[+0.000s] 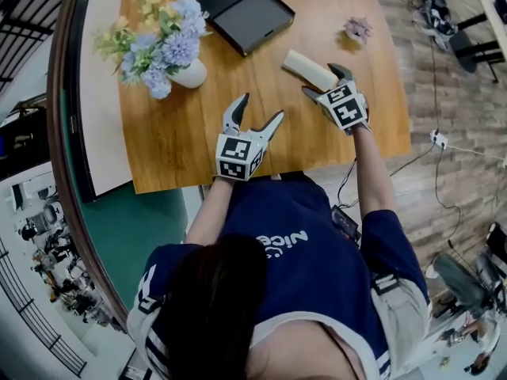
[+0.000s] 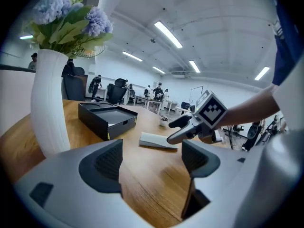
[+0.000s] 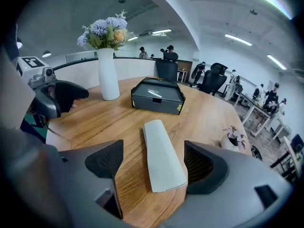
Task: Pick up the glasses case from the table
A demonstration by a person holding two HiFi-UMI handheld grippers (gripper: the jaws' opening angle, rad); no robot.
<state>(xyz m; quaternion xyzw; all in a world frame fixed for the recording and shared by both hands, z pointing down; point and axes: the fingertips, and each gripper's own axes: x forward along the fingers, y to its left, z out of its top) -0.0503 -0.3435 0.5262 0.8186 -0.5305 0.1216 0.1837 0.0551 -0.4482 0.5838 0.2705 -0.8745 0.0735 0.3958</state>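
The glasses case [image 1: 310, 69], a long cream-white wedge, lies flat on the wooden table [image 1: 182, 141]. My right gripper [image 1: 322, 81] is open at its near end, one jaw on each side; in the right gripper view the glasses case [image 3: 163, 156] runs between the jaws, untouched by either pad. My left gripper [image 1: 259, 108] hovers open over bare wood left of it, holding nothing. From the left gripper view the glasses case [image 2: 157, 140] shows beyond the jaws, with the right gripper [image 2: 183, 128] at its end.
A black open box [image 1: 245, 11] lies beyond the case. A white vase of blue flowers [image 1: 162, 44] stands at the back left. A small potted plant [image 1: 358, 28] sits at the back right. The table's near edge runs just under both grippers.
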